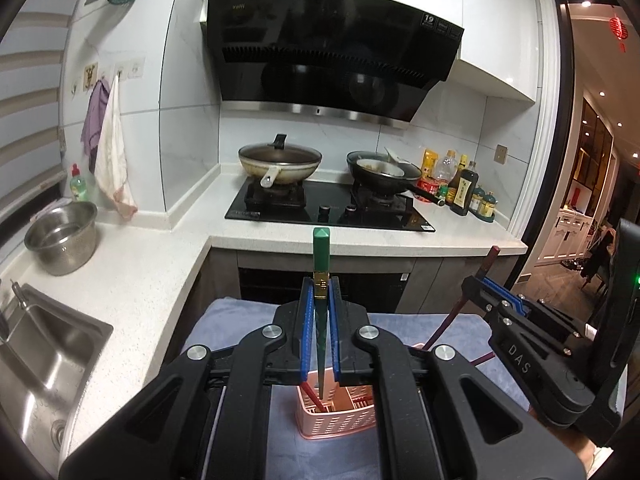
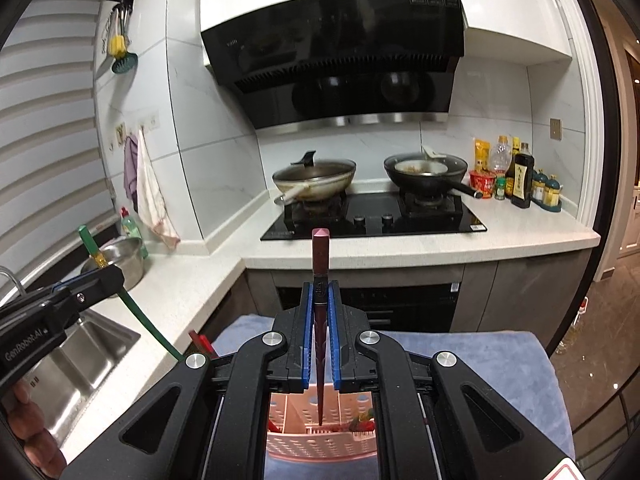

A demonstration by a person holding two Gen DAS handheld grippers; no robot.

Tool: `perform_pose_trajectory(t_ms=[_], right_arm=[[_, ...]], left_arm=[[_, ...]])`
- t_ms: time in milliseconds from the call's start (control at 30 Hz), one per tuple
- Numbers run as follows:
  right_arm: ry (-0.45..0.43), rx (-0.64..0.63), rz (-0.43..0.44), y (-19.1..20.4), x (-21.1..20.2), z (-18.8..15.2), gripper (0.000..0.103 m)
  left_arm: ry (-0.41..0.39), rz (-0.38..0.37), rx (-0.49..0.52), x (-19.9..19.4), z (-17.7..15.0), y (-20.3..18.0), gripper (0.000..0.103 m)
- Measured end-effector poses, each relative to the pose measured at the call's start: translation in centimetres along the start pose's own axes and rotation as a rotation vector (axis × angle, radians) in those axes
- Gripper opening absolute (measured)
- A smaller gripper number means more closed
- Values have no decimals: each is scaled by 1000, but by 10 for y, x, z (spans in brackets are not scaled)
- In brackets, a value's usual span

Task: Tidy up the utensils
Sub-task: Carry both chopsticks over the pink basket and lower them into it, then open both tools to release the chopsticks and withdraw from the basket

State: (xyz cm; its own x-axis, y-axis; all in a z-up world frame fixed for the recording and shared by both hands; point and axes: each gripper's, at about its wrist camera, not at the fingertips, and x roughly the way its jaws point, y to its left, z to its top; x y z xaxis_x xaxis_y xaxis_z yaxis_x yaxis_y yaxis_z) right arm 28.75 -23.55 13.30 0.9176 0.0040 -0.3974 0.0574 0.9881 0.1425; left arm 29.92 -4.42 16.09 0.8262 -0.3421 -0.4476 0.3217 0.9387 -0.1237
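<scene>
My left gripper [image 1: 321,285] is shut on a green chopstick [image 1: 321,252], which stands nearly upright with its thin tip down inside a pink perforated basket [image 1: 340,426]. A red chopstick [image 1: 310,394] leans in that basket. In the right wrist view, my right gripper [image 2: 320,286] is shut on a maroon chopstick [image 2: 320,256], its tip hanging over the pink basket [image 2: 320,446]. Each gripper also shows in the other's view: the right gripper [image 1: 482,282] holds the maroon chopstick [image 1: 487,264], and the left gripper [image 2: 108,272] holds the green chopstick [image 2: 140,312].
The basket stands on a blue-grey towel [image 1: 240,320]. A steel sink [image 1: 40,360] and a steel pot [image 1: 62,236] lie to the left. Behind are a black hob [image 1: 328,208] with two pans and several bottles [image 1: 464,188]. A person's hand [image 2: 28,420] grips the left tool.
</scene>
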Motion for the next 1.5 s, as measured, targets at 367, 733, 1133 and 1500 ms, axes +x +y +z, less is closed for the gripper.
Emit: perform_pose_trajectory(t_ms=[367,733,1133,1500], right_arm=[[53,-3,-23,-2,15,-15,9],[22,11,-26,-7,-14,-16,29],[66,-17,-15,-5,-68,-61,40],[259,4,-30,-10,-104,-157,41]], left_arm=[[44,16,-8,17,-16,2,9],[27,47,-35,-1,-16,6,49],[56,56,-36,-38,-56,7,55],[187,59,-86,-58,-134,19,56]])
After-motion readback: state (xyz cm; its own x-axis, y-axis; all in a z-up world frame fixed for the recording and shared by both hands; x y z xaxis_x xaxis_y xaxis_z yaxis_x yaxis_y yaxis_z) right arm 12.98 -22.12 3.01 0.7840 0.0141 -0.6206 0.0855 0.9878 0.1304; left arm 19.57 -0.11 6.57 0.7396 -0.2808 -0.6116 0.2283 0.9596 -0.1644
